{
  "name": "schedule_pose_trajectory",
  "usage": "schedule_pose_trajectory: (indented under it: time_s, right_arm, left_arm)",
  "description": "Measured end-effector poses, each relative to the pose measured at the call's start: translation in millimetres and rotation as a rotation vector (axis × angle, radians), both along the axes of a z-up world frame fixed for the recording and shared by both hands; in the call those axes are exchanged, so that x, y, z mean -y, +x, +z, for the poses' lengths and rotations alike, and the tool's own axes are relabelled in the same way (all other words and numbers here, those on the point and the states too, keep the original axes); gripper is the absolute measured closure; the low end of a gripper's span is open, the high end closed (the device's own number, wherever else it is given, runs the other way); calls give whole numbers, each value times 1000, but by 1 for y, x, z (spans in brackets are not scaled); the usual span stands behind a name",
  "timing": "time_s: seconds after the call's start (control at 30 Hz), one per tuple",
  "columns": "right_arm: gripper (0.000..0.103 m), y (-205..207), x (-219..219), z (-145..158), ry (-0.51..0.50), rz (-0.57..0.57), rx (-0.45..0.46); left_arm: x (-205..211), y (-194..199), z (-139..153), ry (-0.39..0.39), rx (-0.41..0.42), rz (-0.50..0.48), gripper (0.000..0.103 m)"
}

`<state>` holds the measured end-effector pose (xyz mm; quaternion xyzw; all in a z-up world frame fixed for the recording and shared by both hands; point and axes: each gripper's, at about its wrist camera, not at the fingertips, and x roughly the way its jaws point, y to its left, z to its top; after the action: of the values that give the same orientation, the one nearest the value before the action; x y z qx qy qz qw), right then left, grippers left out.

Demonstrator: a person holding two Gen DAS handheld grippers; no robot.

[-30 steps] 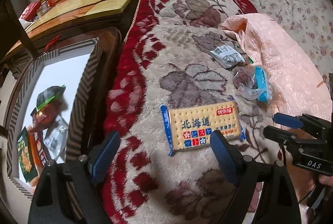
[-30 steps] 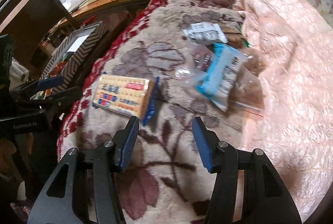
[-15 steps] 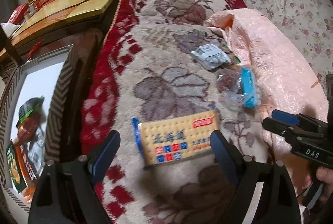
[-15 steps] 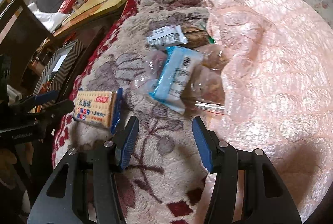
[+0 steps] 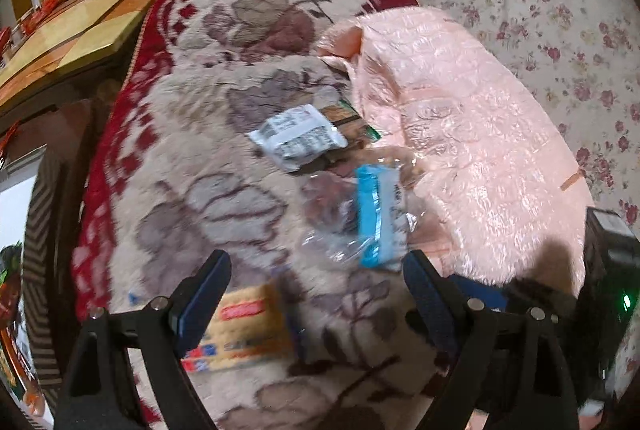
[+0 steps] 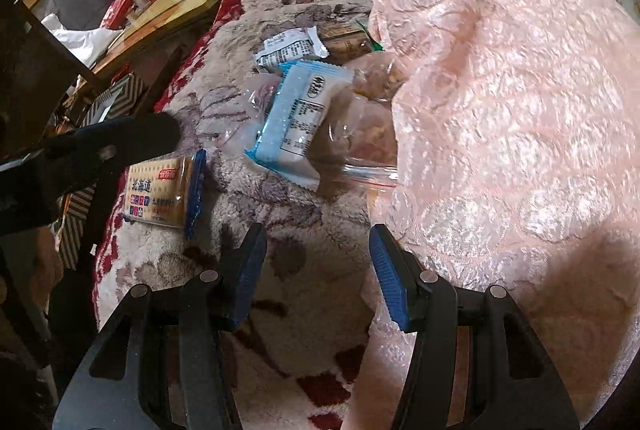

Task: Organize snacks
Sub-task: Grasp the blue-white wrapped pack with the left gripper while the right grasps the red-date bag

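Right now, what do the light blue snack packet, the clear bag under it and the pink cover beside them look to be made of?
Light blue snack packet: thin plastic film, matte, with a crimped, serrated end seal. Clear bag: transparent soft plastic, glossy; its brown contents show through, and it seems to have a zip strip. Pink cover: woven fabric, probably satin-like, judging by its sheen and raised quilted pattern.

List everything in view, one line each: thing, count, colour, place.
cracker pack: 1, yellow with blue ends, on the blanket's left part
blue-and-white snack packet: 1, atop the clear bag
clear plastic bag: 1, transparent, beside the pink quilt
grey-white snack packet: 1, behind the blue one
floral blanket: 1, beige and red, under the snacks
pink quilt: 1, right
left gripper: 1, black, jaws open
right gripper: 1, black, jaws open
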<state>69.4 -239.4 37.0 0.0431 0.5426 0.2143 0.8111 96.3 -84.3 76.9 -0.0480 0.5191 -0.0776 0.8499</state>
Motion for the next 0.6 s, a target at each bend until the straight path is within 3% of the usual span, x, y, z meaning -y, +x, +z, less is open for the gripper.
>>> schedule_pose_trajectory:
  time_s: [0.2,0.47,0.6]
  right_arm:
    - [50,0,8,-1,44,-16,-12]
    - [50,-1,13,-2,70,-23,-24]
    - [50,-3,15,-2,79,-28,-26]
  left_arm:
    - [29,19,-11,33,-21,-14,16]
    - [50,37,-35,67,-68,-51,48]
    - [38,41,-37,24,-58,-28,63]
